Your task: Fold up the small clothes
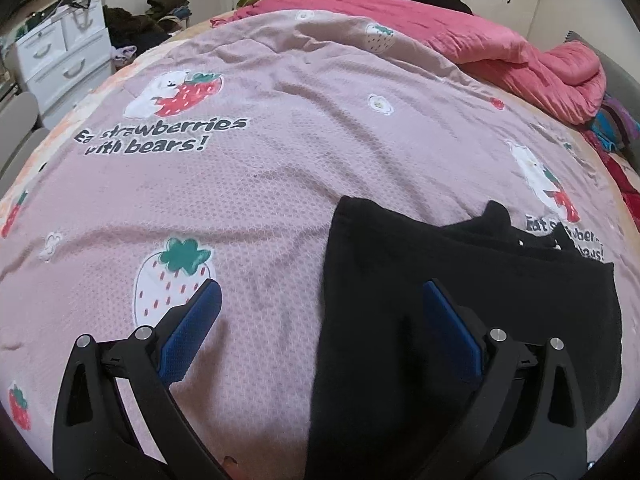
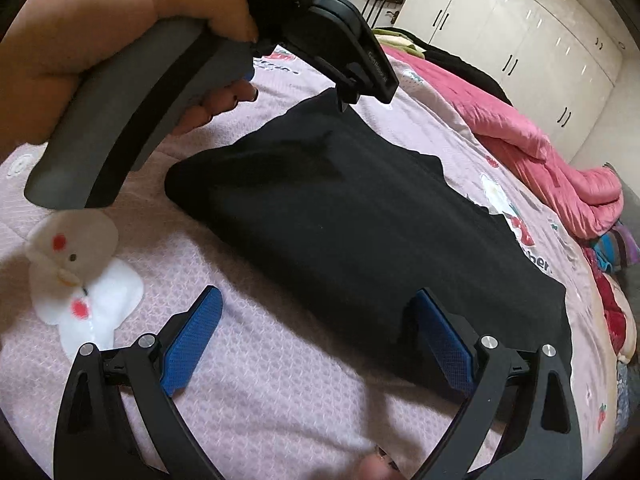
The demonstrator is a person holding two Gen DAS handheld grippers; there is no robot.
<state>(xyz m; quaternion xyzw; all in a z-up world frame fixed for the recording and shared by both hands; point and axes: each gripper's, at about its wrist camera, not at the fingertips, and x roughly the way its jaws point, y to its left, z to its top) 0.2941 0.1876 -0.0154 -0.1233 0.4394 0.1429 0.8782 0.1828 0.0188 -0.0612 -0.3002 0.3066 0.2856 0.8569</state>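
Black garment (image 1: 460,300) lies flat on the pink bedspread (image 1: 280,184), folded into a rough rectangle near the bed's front edge — in the right wrist view it (image 2: 360,232) fills the middle of the frame. Writing first: the bedspread prints "strawberries with bears!" (image 1: 160,136) in dark letters beside a white bear hugging a red strawberry (image 1: 176,94), and the same slogan repeats further right, half covered by the garment's far edge. A big white strawberry print (image 1: 172,284) sits just left of the cloth.

Left gripper (image 1: 320,320) hovers low with its blue pads (image 1: 192,332) spread wide, one over bare bedspread, the other over the garment's left part — nothing between them. Right gripper (image 2: 316,332) is likewise wide apart, its right pad (image 2: 444,340) over the garment's near corner, its left pad over the sheet, gripping nothing.

In the right wrist view the left hand (image 2: 120,28) wraps the grey handle (image 2: 120,120) of the other tool, which hangs above the garment's far end and blocks part of the bed behind. A crumpled pink quilt (image 1: 500,52) lies along the far side, white drawers (image 1: 60,64) stand to the left, and white wardrobe doors (image 2: 520,40) line the wall.
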